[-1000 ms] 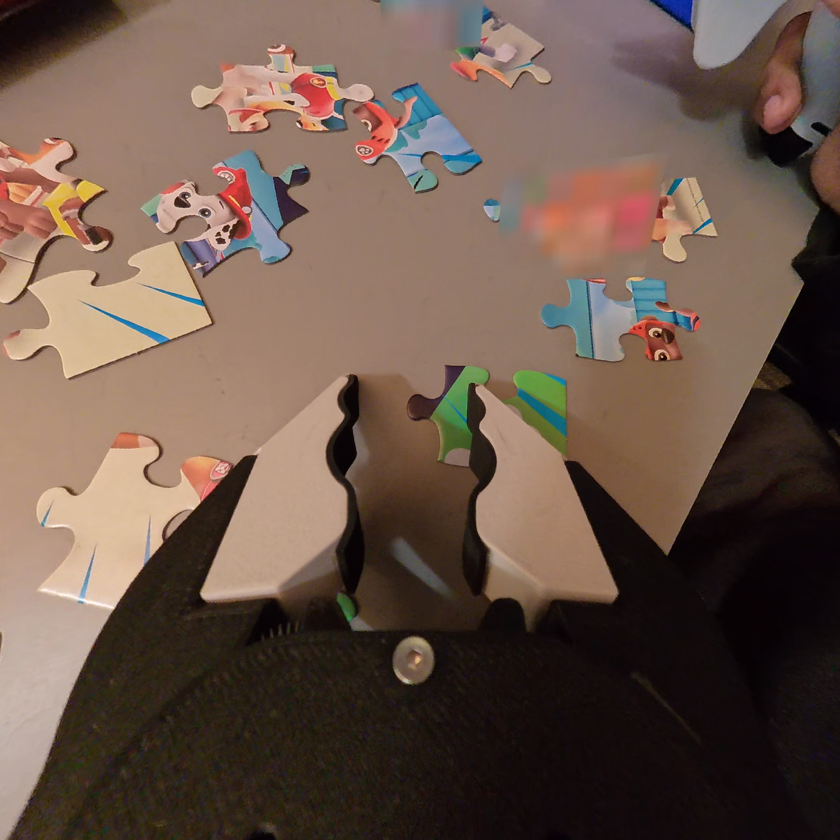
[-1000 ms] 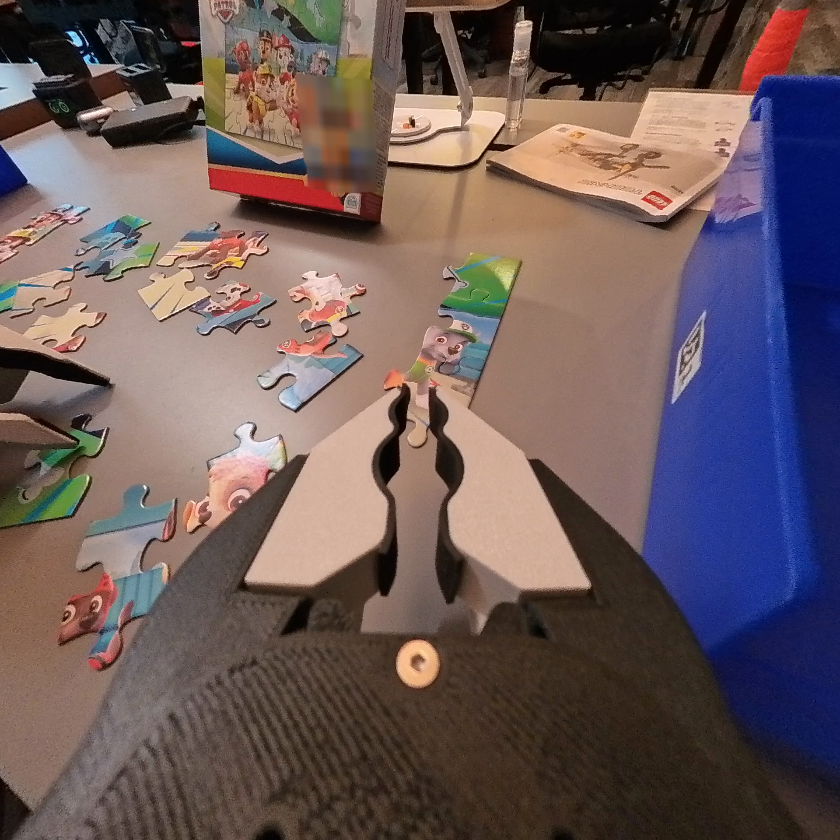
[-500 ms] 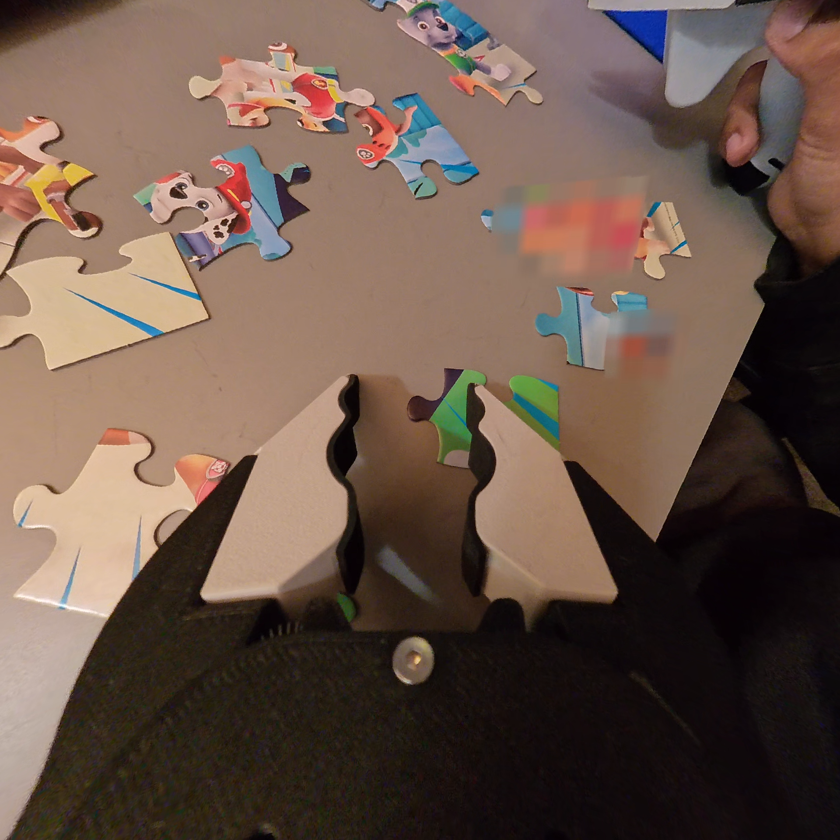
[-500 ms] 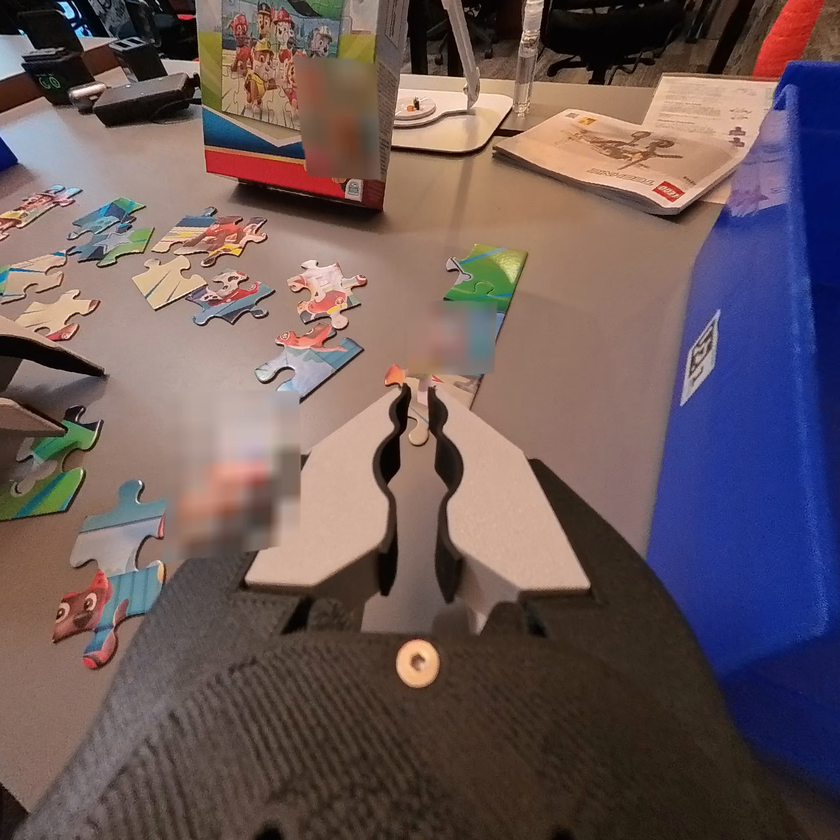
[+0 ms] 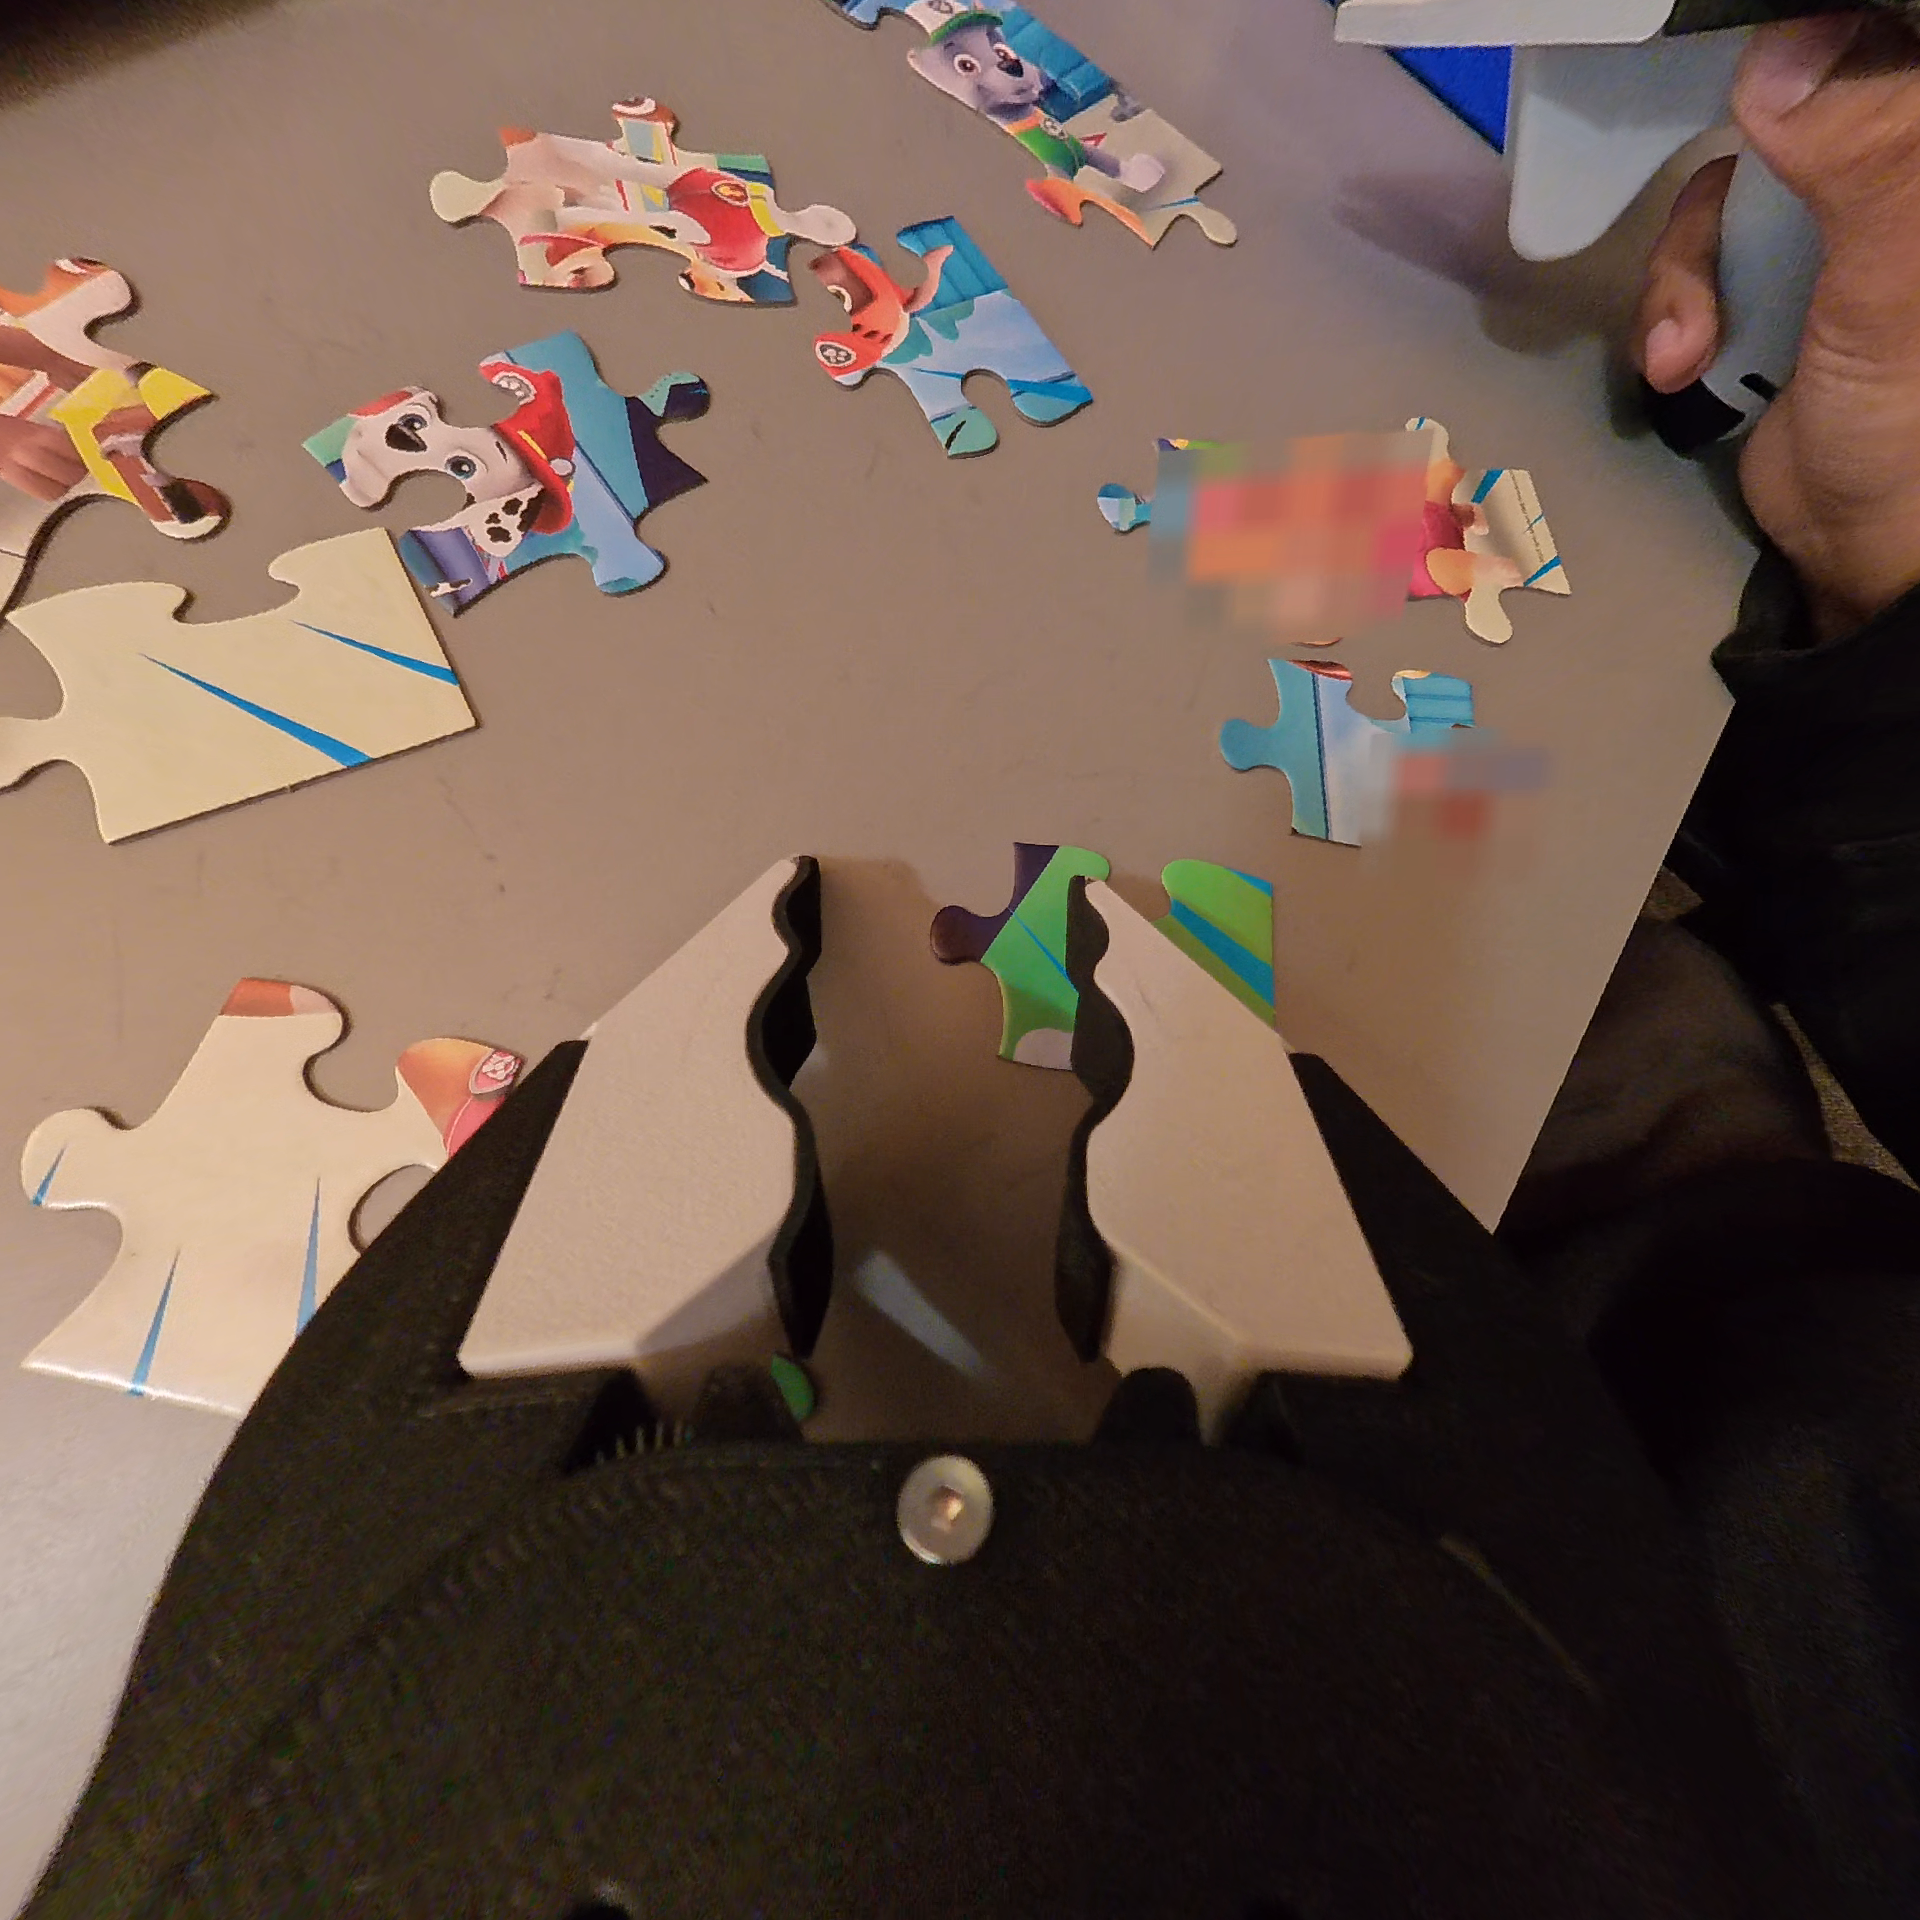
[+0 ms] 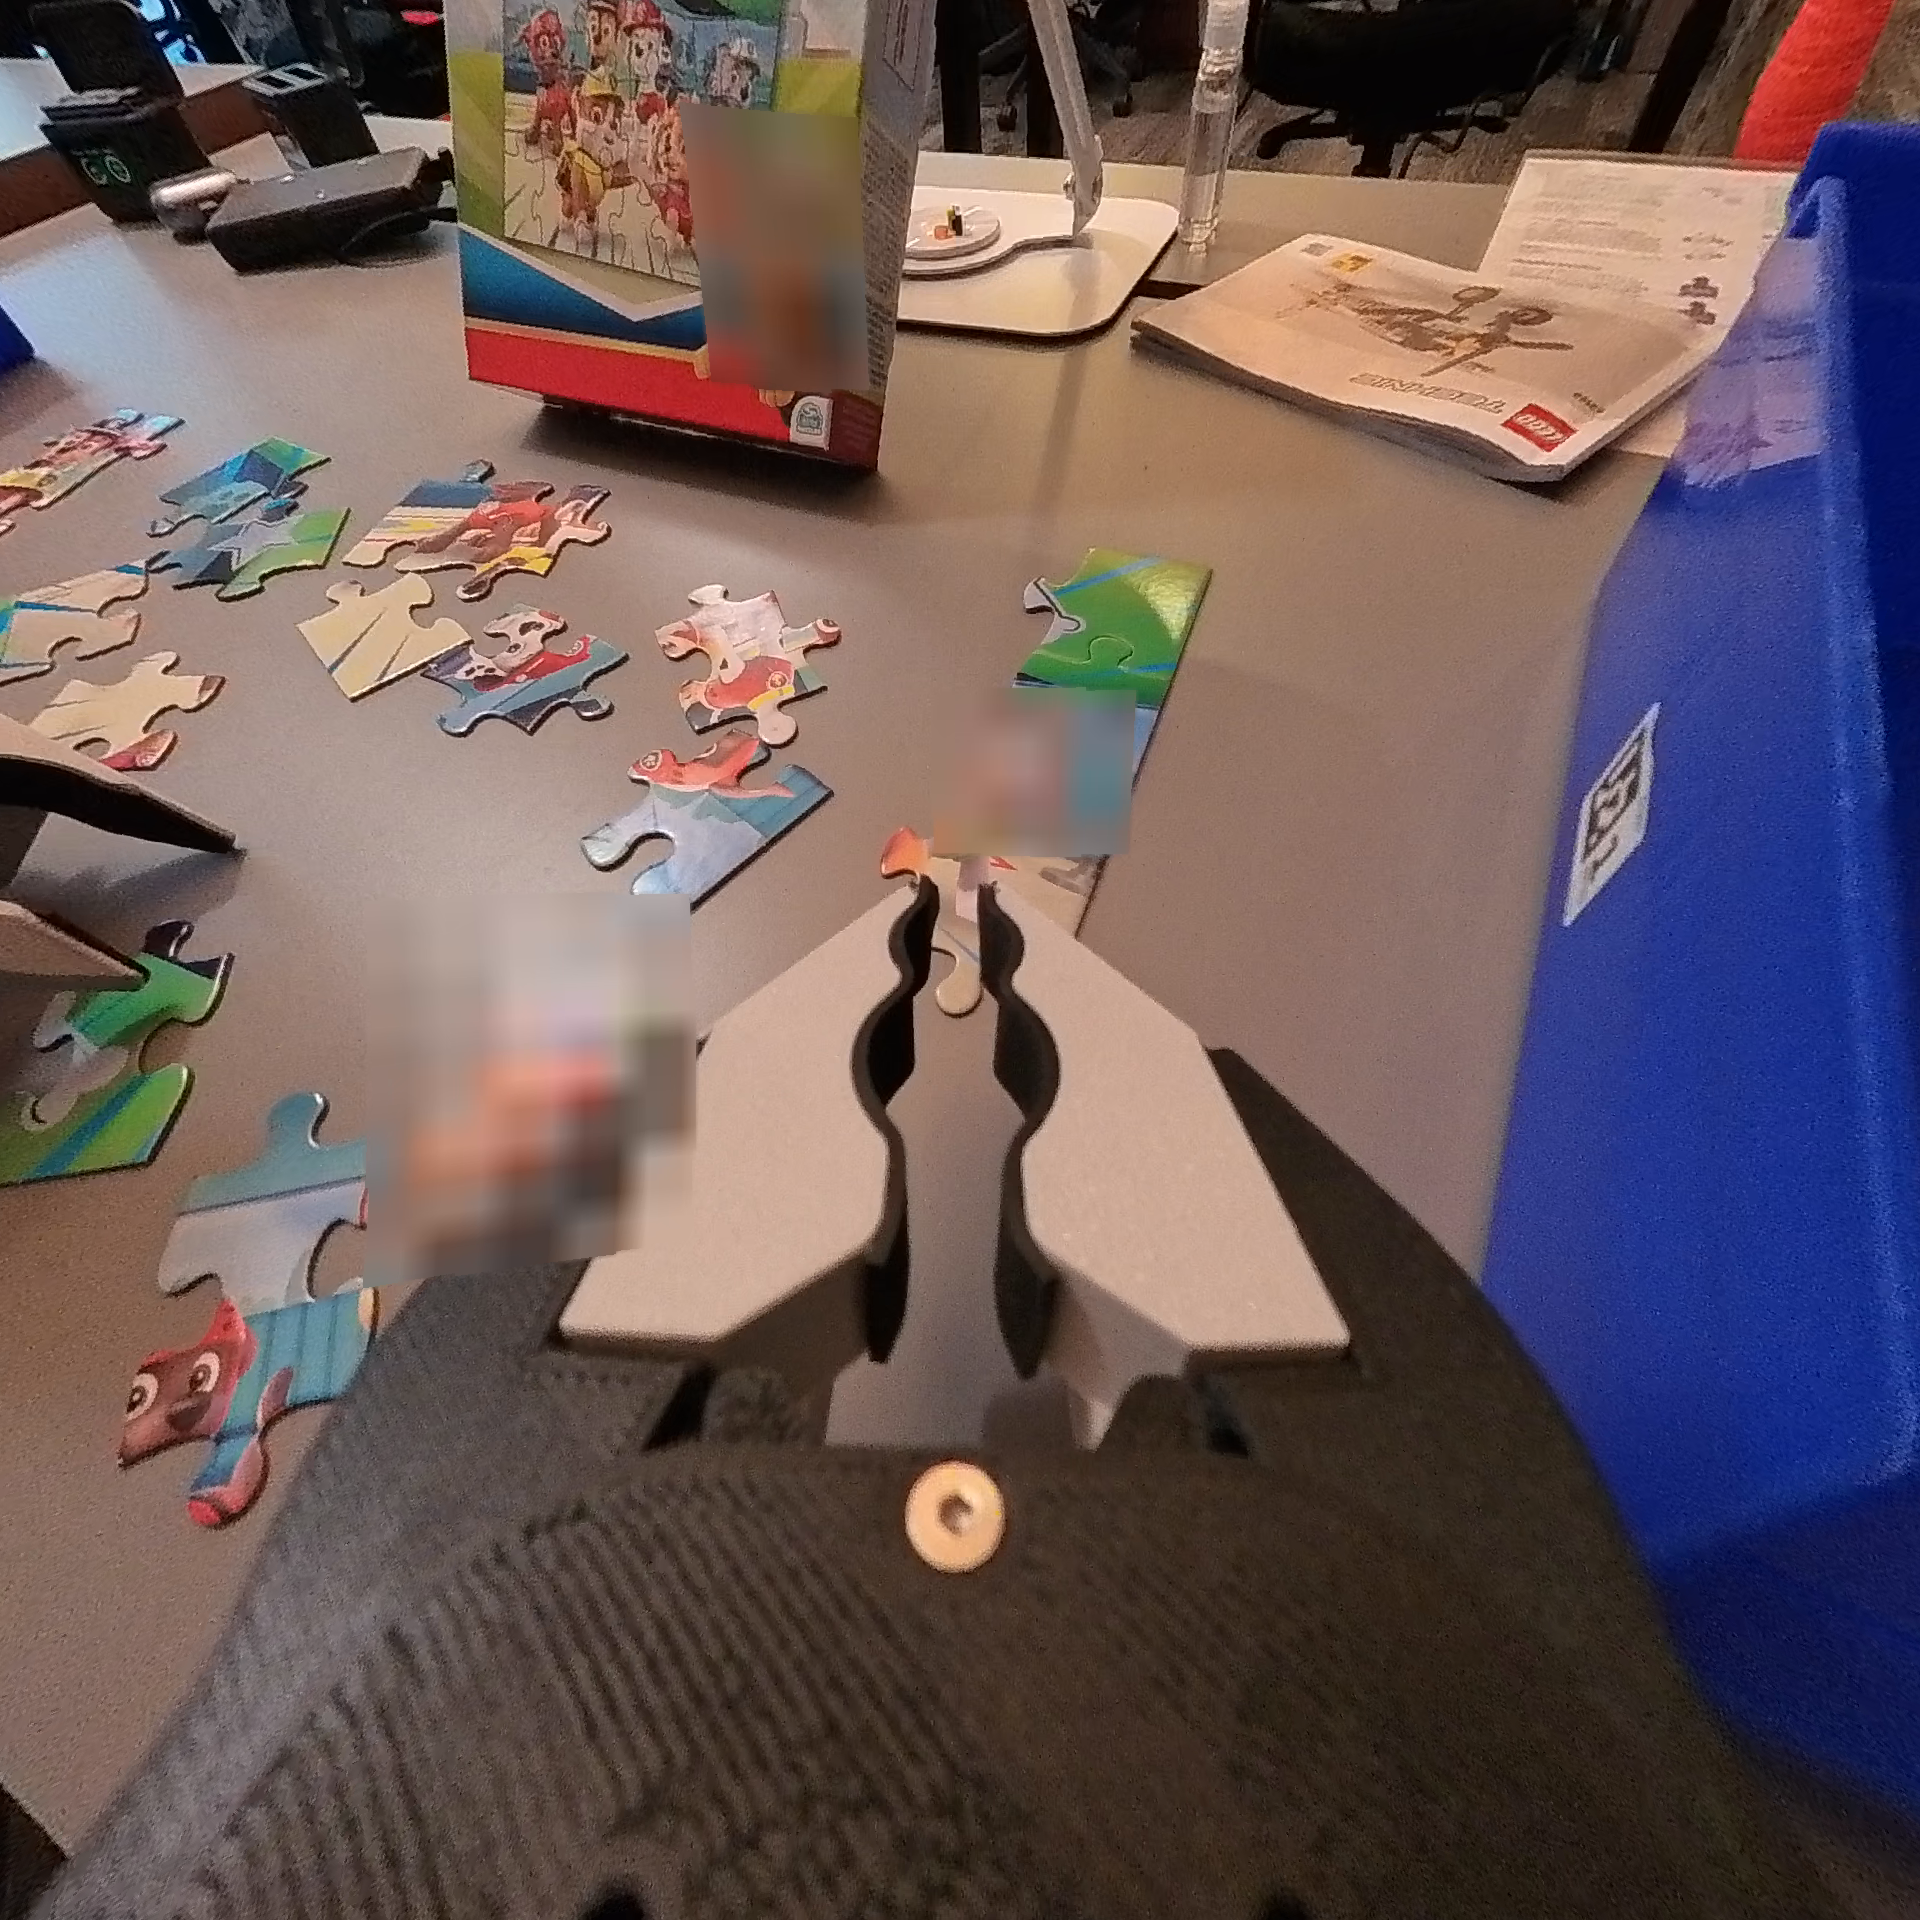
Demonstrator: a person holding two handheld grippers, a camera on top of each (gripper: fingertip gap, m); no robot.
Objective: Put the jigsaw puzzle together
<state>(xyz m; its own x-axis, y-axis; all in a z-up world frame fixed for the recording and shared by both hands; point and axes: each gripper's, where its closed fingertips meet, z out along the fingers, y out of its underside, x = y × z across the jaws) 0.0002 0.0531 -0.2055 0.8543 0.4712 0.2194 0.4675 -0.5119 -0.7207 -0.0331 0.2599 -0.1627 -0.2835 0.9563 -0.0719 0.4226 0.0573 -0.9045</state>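
My left gripper (image 5: 940, 883) is open and empty, low over the grey table (image 5: 831, 675). Its right finger (image 5: 1174, 1039) covers part of a green and purple puzzle piece (image 5: 1039, 956) that lies flat; neither pad presses on it. That piece (image 6: 104, 1039) and the left fingers (image 6: 104, 821) also show in the right wrist view. My right gripper (image 6: 951, 902) is almost shut with a thin slit and holds nothing. It hovers over the near tab of a joined strip of pieces (image 6: 1132, 623). In the left wrist view that strip (image 5: 1049, 94) lies untouched, and a hand (image 5: 1849, 312) holds the right gripper's white body (image 5: 1579, 135).
Several loose puzzle pieces (image 5: 499, 457) lie scattered on the table. The puzzle box (image 6: 665, 260) stands at the back, with a booklet (image 6: 1403, 343) and a lamp base (image 6: 1018, 270) beyond. A blue bin (image 6: 1714, 935) stands close on the right. The table edge (image 5: 1610, 935) runs just right of the left gripper. Left tips to right tips: about 20 cm.
The hand with the right gripper has come further into the left wrist view. Both views have shifted slightly. Neither gripper's jaws have changed, and no piece has visibly moved.
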